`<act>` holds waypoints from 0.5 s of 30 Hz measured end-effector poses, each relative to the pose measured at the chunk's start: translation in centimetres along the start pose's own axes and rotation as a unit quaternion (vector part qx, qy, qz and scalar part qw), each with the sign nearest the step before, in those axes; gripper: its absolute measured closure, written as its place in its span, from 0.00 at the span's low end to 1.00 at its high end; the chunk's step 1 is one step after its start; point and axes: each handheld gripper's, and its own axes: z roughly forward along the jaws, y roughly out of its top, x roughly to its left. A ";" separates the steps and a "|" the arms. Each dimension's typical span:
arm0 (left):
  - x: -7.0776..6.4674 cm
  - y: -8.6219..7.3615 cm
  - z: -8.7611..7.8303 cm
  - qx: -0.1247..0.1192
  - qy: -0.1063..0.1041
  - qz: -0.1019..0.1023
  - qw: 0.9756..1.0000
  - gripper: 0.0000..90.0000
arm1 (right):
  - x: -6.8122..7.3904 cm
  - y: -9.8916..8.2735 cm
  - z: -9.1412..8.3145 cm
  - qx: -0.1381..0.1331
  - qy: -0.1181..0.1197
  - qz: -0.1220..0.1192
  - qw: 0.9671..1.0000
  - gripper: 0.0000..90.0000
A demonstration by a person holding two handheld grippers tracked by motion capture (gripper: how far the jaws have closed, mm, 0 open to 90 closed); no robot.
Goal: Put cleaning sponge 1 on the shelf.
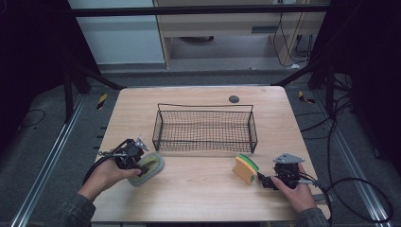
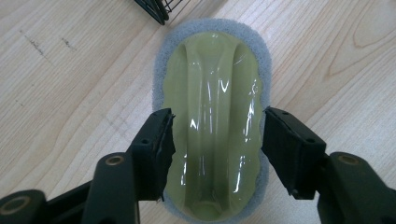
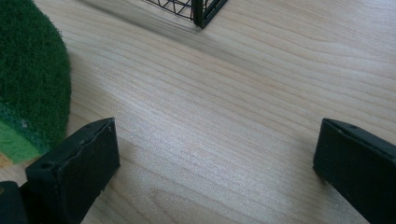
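The wire basket (image 1: 205,128) blocks the table (image 1: 198,189) middle; a scrubber (image 1: 150,166) and a sponge (image 1: 245,169) stand before it, with bare wood between them.

Wire basket holding the middle of the table

The black mesh basket (image 1: 205,126) sits dead centre on the wooden table (image 1: 198,189), and there's a small dark round disc (image 1: 233,99) at its one o'clock, apart from the rim; black cables (image 1: 350,184) trail over the floor at four o'clock.
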 end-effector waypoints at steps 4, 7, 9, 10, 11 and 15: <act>0.2 0.3 0.1 0.003 -0.003 0.000 1.000 0.53 | 0.0 0.0 0.0 0.000 0.000 0.000 1.000 0.01; 0.3 0.5 0.2 0.000 -0.005 -0.001 1.000 0.57 | 0.0 0.0 0.0 0.000 0.000 0.000 1.000 0.01; 0.3 0.6 0.2 0.005 -0.010 0.001 1.000 0.58 | 0.0 0.0 0.0 0.000 0.001 0.000 1.000 0.01; 0.3 0.7 0.3 0.010 -0.012 0.004 1.000 0.58 | 0.0 0.0 0.0 0.000 0.001 -0.001 1.000 0.01; 0.3 0.7 0.3 0.010 -0.012 0.004 1.000 0.59 | 0.0 0.0 0.0 0.000 0.001 -0.001 1.000 0.01; 0.6 0.9 0.5 0.015 -0.016 0.003 1.000 0.62 | 0.0 0.0 0.0 0.000 0.001 0.000 1.000 0.01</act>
